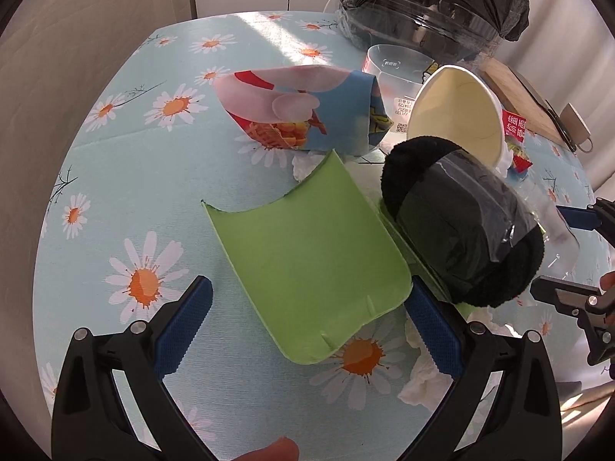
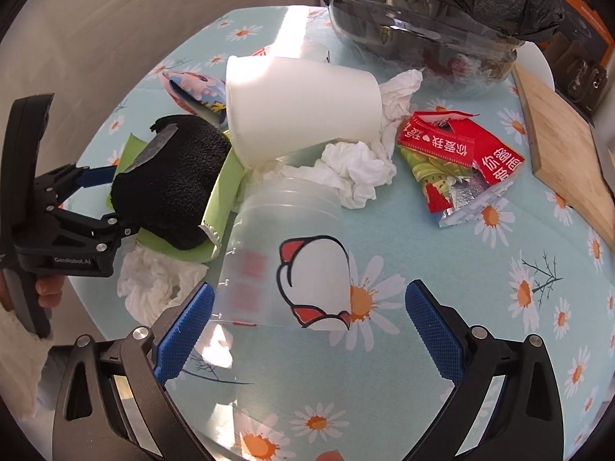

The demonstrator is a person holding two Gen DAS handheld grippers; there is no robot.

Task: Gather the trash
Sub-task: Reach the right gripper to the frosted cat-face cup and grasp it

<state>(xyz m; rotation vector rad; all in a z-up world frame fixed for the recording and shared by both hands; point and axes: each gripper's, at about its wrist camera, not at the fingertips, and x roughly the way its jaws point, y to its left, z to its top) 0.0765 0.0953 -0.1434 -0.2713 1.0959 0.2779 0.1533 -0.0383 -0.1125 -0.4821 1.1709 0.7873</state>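
Blue-padded fingers (image 2: 200,330) of the right gripper (image 2: 307,330) stood wide, empty, either side of the clear cup (image 2: 292,265), which lay on its side mid-counter (image 2: 480,307), long axis running away. Left gripper (image 1: 307,326), equally spread, straddled the green carton (image 1: 307,269).

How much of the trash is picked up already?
Hardly any. The bag-lined bin holds something, unclear what. Both grippers, left and right, are open and hold nothing. The green carton, clear cup, white cup, tissues and red wrapper remain.
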